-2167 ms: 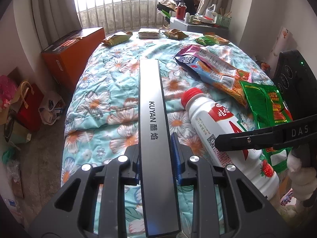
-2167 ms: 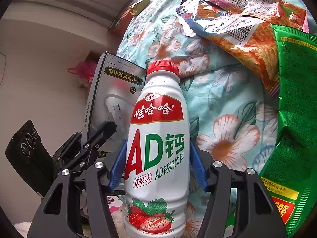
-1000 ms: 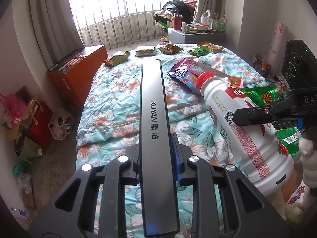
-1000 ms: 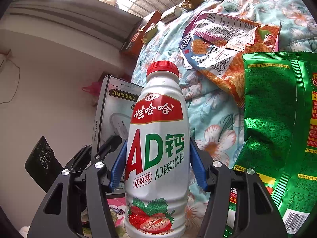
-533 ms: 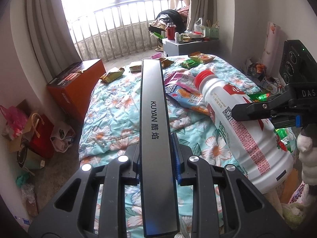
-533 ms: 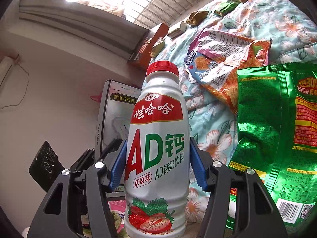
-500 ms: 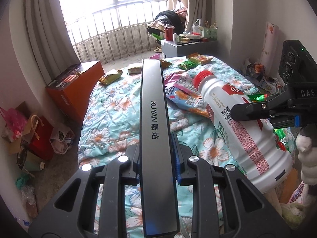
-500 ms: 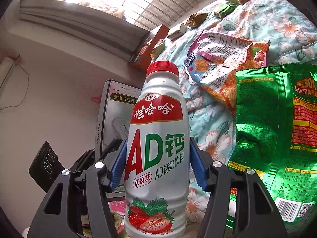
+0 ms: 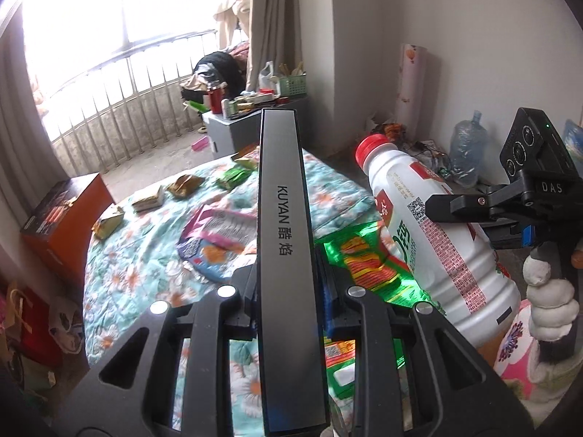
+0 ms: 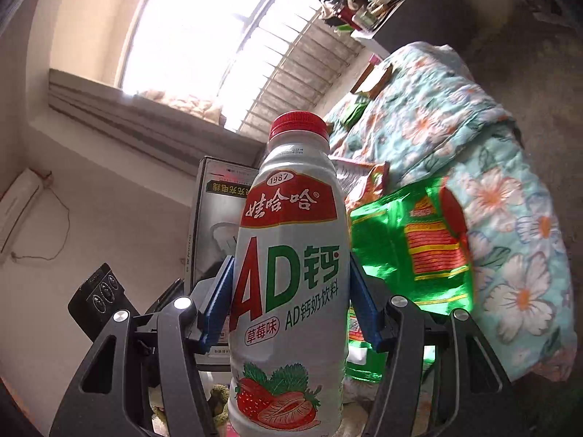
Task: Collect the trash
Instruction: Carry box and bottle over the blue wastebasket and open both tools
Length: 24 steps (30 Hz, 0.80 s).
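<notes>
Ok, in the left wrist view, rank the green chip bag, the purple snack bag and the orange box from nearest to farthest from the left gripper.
1. Green chip bag: just right of the left gripper, on the bed.
2. Purple snack bag: ahead and left, mid-bed.
3. Orange box: far left, off the bed, beside it.

Two fisheye views, each looking forward along your own gripper fingers, raised above the bed.

Your left camera sits right behind the left gripper point(image 9: 288, 291) and faces down the floral turquoise quilt point(image 9: 145, 255) toward the railed window. Your right camera sits close behind the right gripper point(image 10: 289, 309), tilted up toward the window. Both show the shiny green snack bag point(image 9: 368, 266) point(image 10: 408, 240), the quilt point(image 10: 510, 200), and each other's gripper.
</notes>
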Each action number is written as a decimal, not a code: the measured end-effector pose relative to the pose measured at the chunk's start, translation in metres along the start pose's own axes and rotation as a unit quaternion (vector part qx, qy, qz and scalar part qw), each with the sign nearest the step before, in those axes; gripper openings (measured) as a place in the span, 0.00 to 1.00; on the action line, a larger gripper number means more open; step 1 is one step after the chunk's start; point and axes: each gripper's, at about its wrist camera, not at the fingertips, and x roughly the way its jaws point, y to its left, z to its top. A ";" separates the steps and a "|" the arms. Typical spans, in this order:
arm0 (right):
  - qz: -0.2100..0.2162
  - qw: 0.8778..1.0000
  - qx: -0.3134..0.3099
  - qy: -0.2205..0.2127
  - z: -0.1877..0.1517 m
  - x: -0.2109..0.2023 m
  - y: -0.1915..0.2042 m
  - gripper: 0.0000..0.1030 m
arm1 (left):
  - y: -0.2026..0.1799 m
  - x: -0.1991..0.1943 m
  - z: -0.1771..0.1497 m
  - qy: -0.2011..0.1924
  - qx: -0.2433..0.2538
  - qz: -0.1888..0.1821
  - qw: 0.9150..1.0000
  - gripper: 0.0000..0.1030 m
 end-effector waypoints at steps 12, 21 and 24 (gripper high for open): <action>-0.080 0.969 0.105 -0.210 0.003 -0.198 -0.109 0.56 | -0.144 0.099 0.114 0.073 0.135 -0.191 0.969 0.22; -0.109 0.930 0.216 -0.275 -0.002 -0.246 -0.221 0.56 | -0.281 0.257 0.116 0.242 0.175 -0.258 0.919 0.23; -0.102 0.920 0.258 -0.275 0.000 -0.237 -0.268 0.56 | -0.315 0.315 0.108 0.302 0.158 -0.267 0.901 0.23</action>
